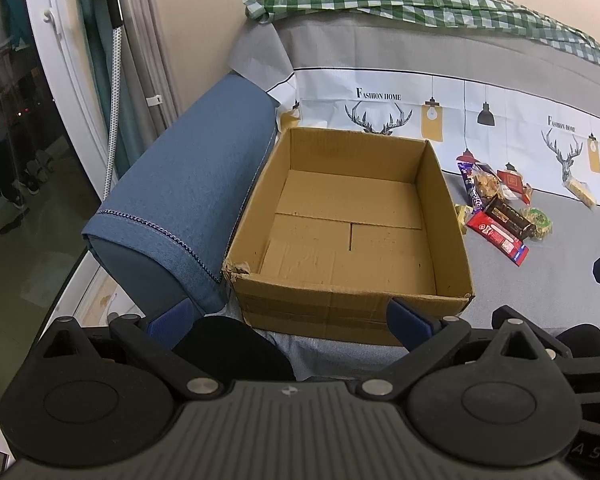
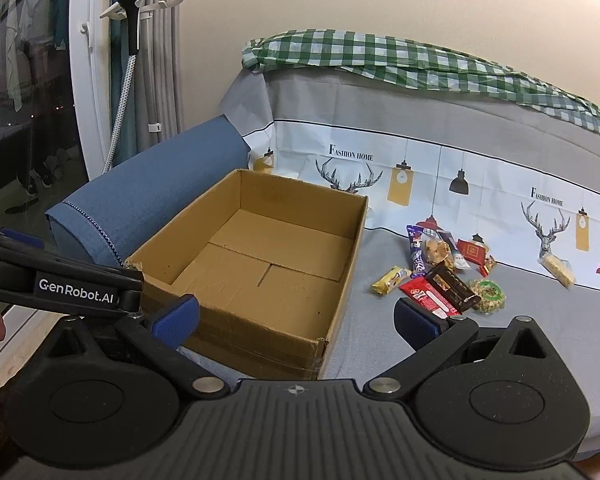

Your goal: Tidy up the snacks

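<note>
A grey-covered bed carries one open cardboard box against a blue bolster at its left edge. A green checked cloth lies along the far edge. Right of the box, about ten snack packets cluster together, one pale bar apart. Left gripper and right gripper hover near, jaws spread wide, holding nothing.
</note>
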`<state>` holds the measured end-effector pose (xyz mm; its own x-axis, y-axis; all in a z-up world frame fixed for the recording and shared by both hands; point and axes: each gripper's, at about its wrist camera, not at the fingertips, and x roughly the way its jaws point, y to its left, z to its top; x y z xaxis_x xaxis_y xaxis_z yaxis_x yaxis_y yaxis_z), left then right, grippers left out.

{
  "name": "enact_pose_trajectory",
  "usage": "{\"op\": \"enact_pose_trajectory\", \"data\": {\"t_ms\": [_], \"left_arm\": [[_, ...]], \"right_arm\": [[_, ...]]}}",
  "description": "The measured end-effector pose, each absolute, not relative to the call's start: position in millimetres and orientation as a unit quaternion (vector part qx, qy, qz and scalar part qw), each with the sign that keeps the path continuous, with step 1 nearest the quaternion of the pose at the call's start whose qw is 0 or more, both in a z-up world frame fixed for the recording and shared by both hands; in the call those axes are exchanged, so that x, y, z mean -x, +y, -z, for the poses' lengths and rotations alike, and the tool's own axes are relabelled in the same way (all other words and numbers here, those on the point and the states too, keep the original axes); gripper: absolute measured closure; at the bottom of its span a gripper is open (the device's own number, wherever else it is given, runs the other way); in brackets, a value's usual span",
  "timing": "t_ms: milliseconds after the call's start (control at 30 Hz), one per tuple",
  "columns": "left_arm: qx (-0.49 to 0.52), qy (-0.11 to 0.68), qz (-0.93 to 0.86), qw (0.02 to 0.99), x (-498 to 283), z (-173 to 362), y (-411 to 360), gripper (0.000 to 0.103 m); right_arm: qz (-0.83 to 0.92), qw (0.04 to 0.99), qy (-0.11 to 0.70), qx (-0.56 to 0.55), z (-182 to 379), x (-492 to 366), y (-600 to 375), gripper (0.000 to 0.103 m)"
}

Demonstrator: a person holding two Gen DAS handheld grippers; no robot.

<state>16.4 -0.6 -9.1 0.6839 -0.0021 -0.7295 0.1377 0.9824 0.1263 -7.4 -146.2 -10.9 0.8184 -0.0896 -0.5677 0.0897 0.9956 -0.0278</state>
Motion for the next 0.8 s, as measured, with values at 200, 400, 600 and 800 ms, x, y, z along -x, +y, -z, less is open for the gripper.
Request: {"op": "enact_pose_trajectory", "data": {"t_ms": [200,400,600,800], "left_arm": [[-0.086,0.395,0.038,0.914,-16.2,11.0,0.5,0.000],[-0.085,0.393,0.039,0.915,-16.2,11.4,0.9,0.000],[-0.085,0.392,0.039,0.915,-15.7,13.1,1.4,0.000],[-0.084,0.393,0.039,0.915,-15.7,15.7,0.6,0.000]], "right_arm": [[0.054,0.954,0.293,0.015,13.1,7.2,-144.5,0.001],[0.058,0.954,0.294,0.024,13.3,6.7,-143.3,0.001],[0.053,0.954,0.294,0.013,12.1,5.7,-144.6,0.001],[0.047,0.958,0.281,0.000,14.8,7.0,-144.9,0.001]]}}
